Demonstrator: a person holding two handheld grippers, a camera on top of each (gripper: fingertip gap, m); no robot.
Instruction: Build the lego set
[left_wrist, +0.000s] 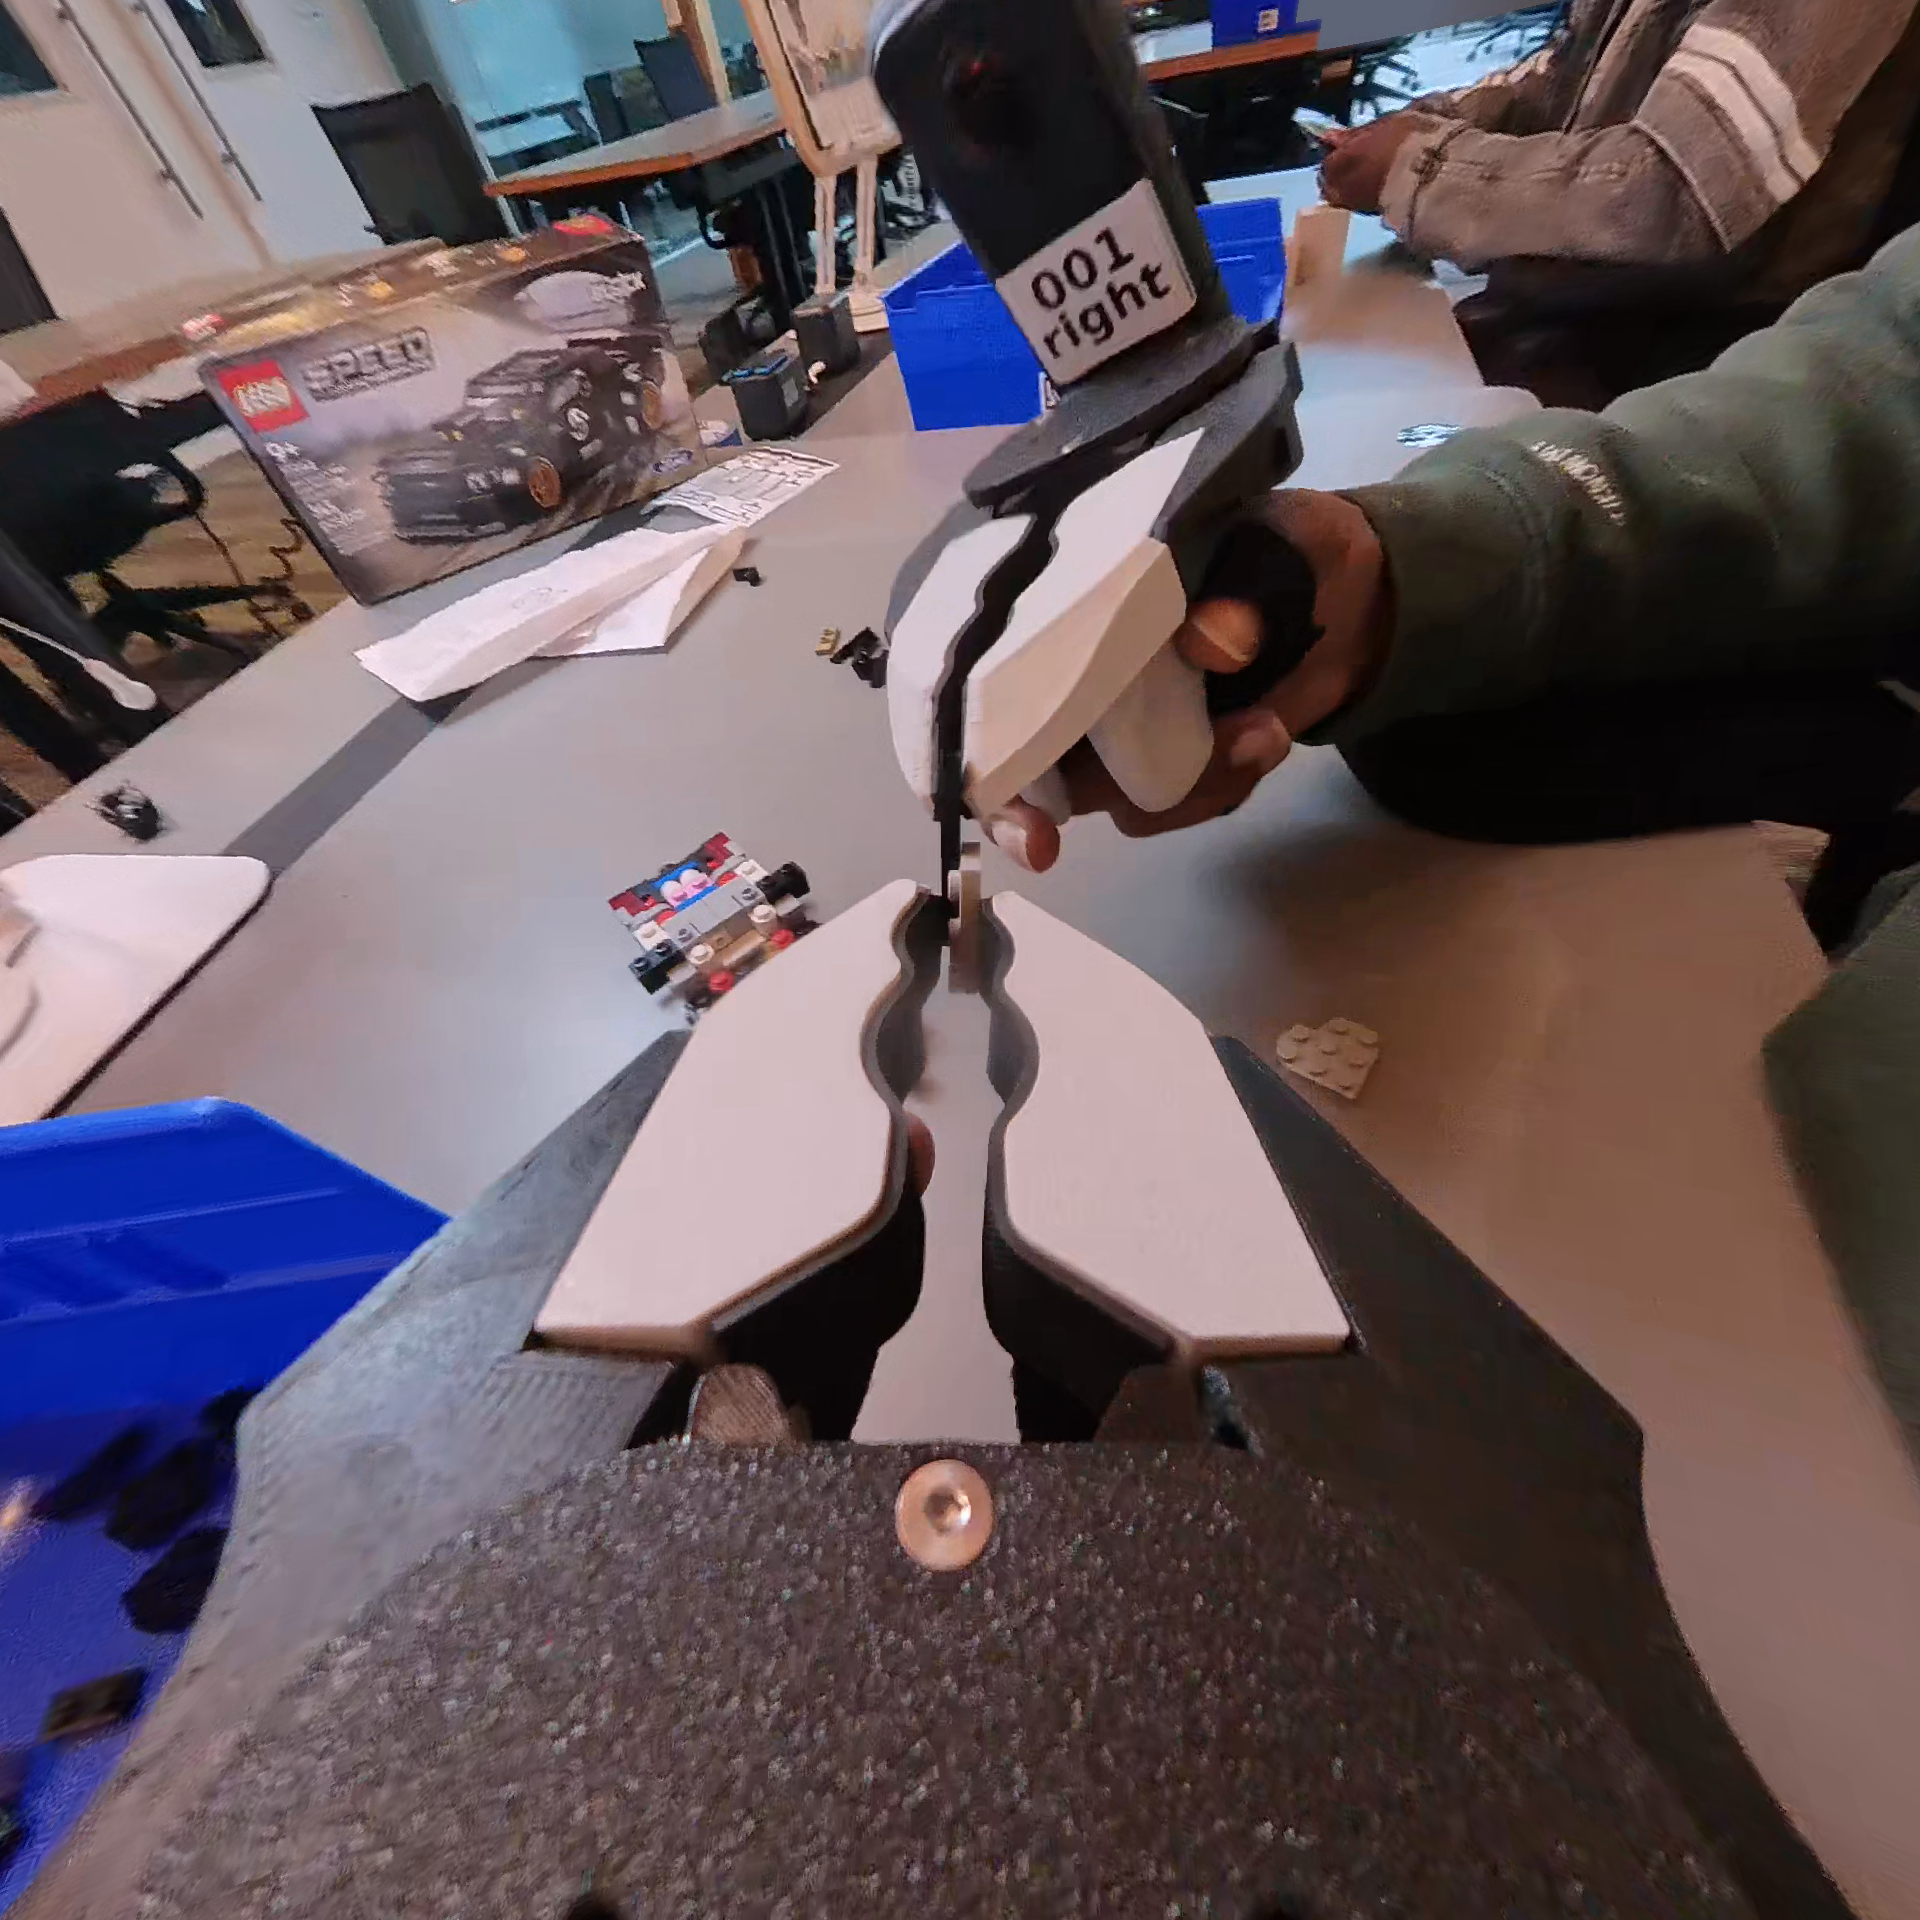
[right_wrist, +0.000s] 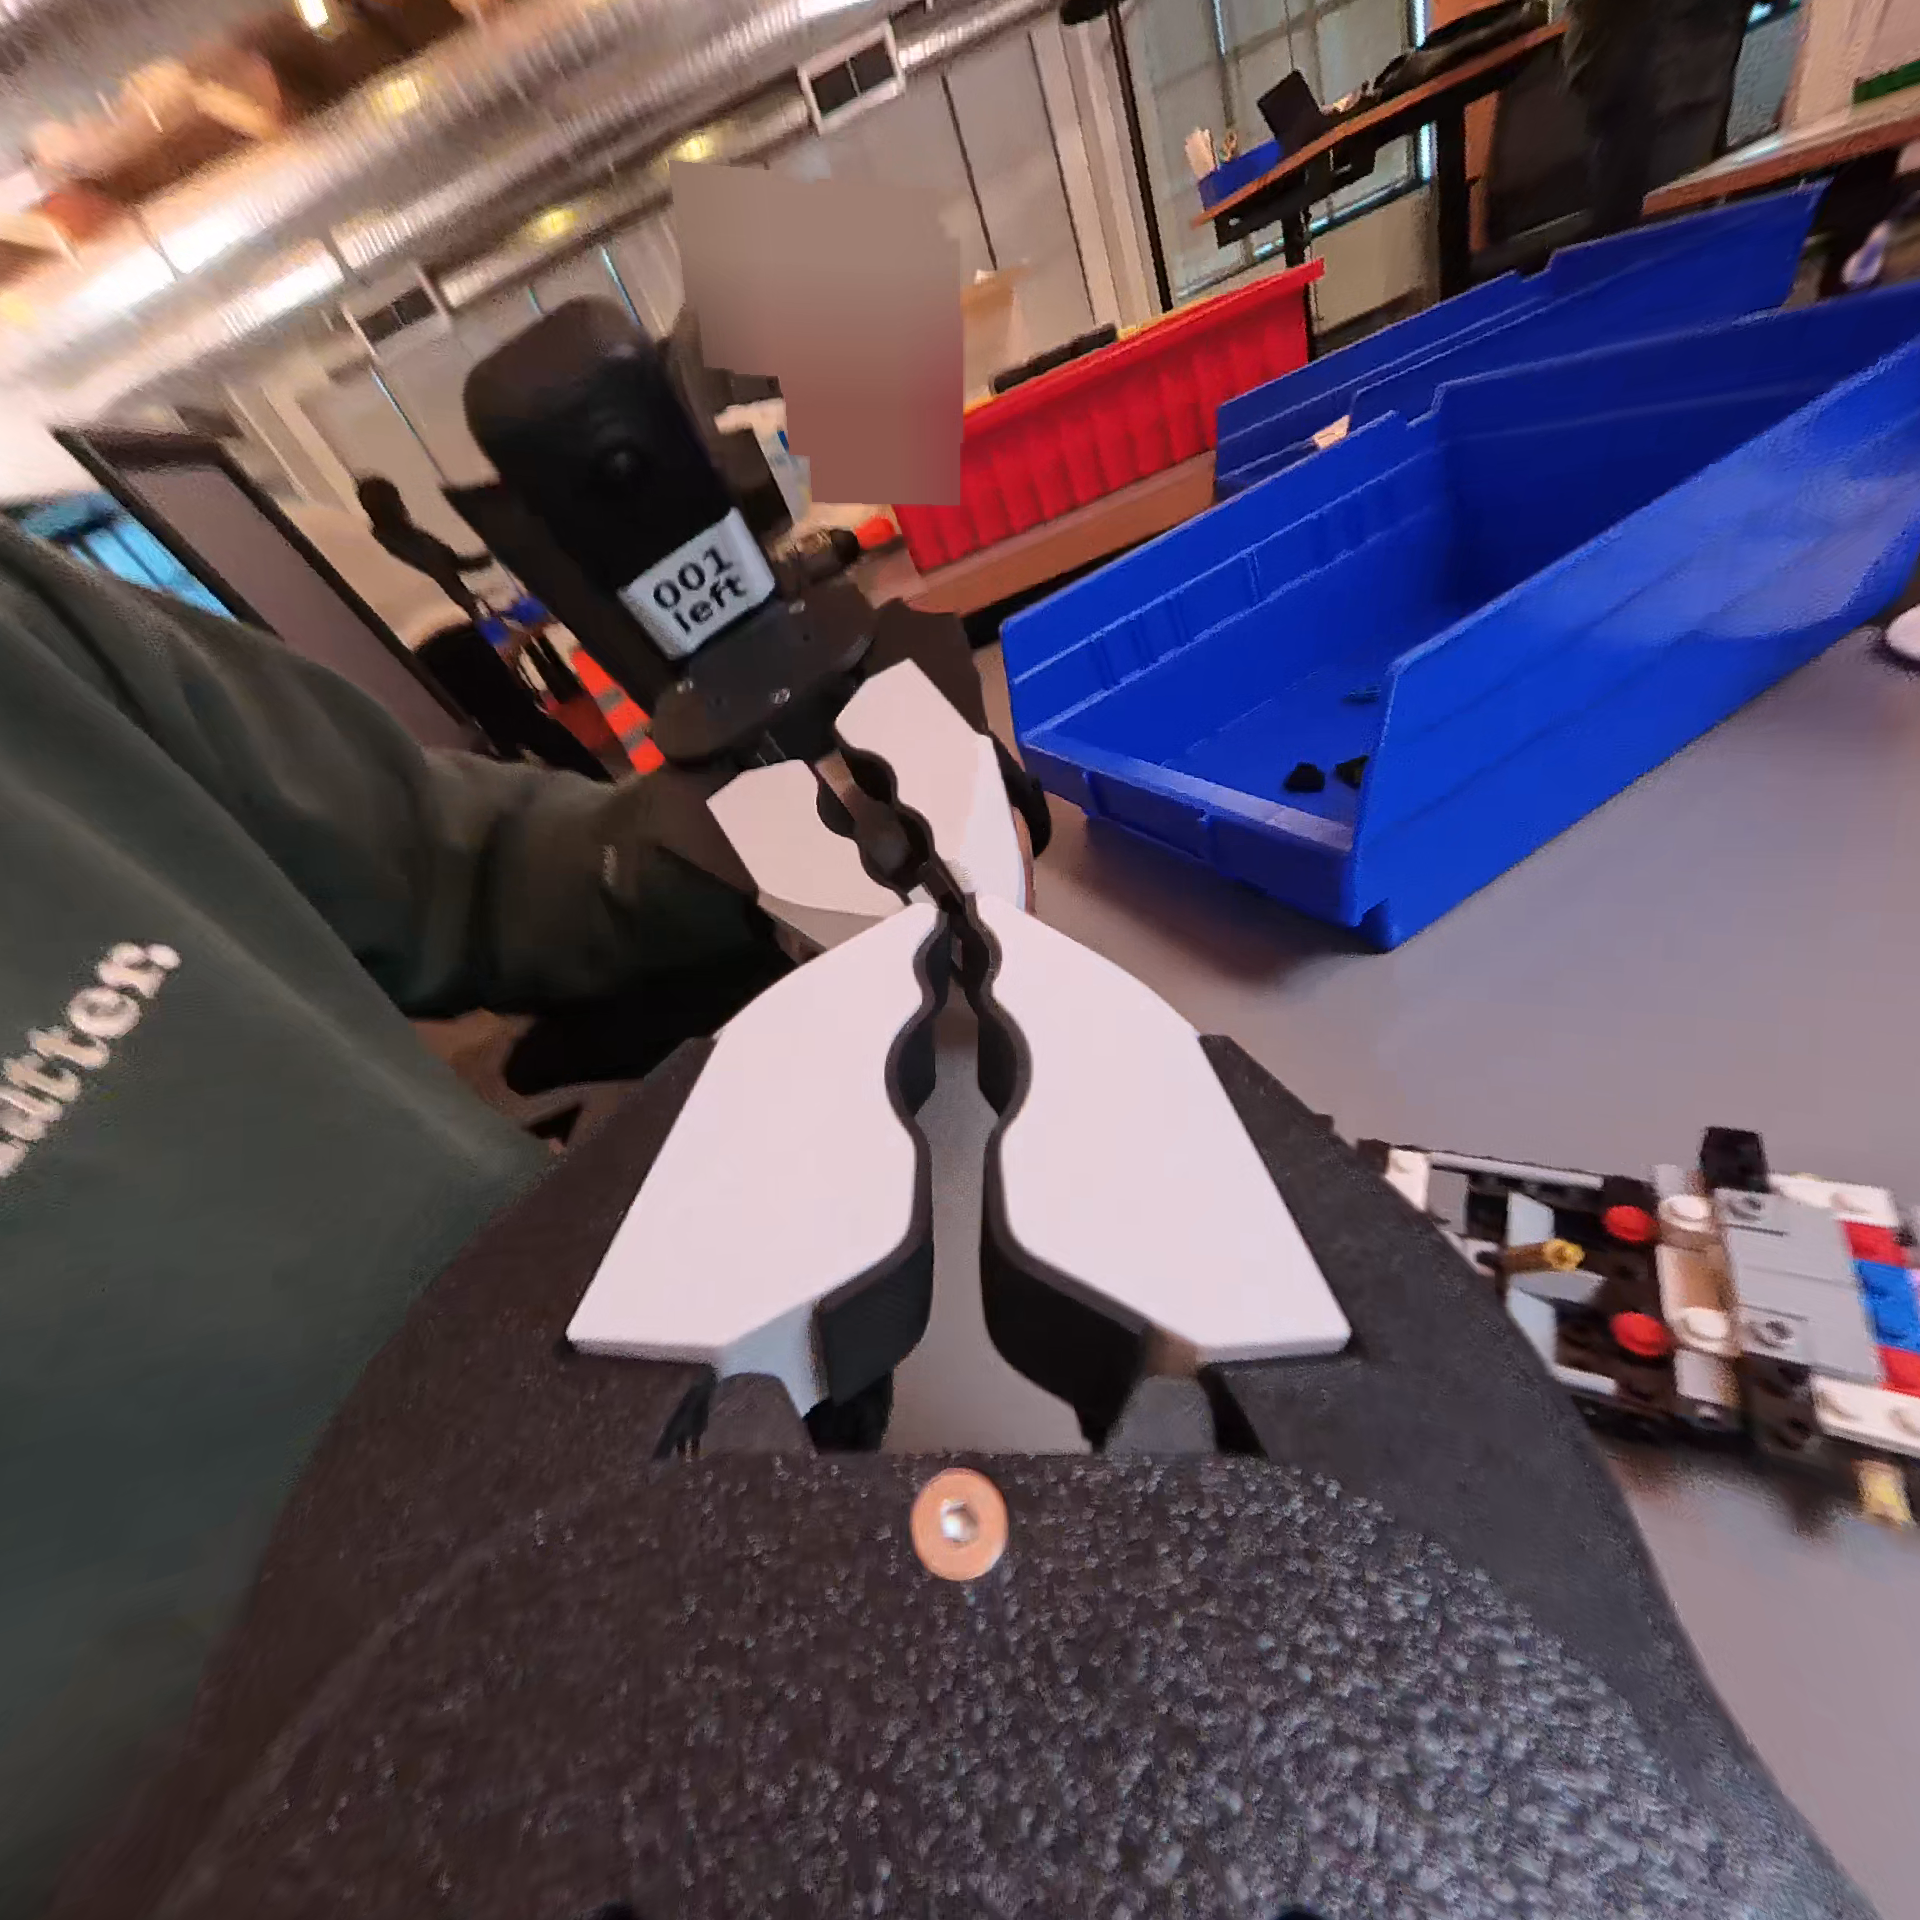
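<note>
Now your left gripper (left_wrist: 961, 914) pinches a tan brick (left_wrist: 966, 940) — your right gripper (left_wrist: 951, 873) clamps its top, tips touching.

left gripper (left_wrist: 961, 920): nearly closed | right gripper (right_wrist: 961, 920): closed, fingertips meeting left's

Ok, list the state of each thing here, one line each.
Left tongs: shut on small grey piece.
Small grey piece: upright, pinched at the tips.
Right tongs: shut, tips meeting the left tongs.
Brick car: part-built, on the table.
Blue bin: open, a few dark pieces inside.
Toy box: standing, closed.
</note>
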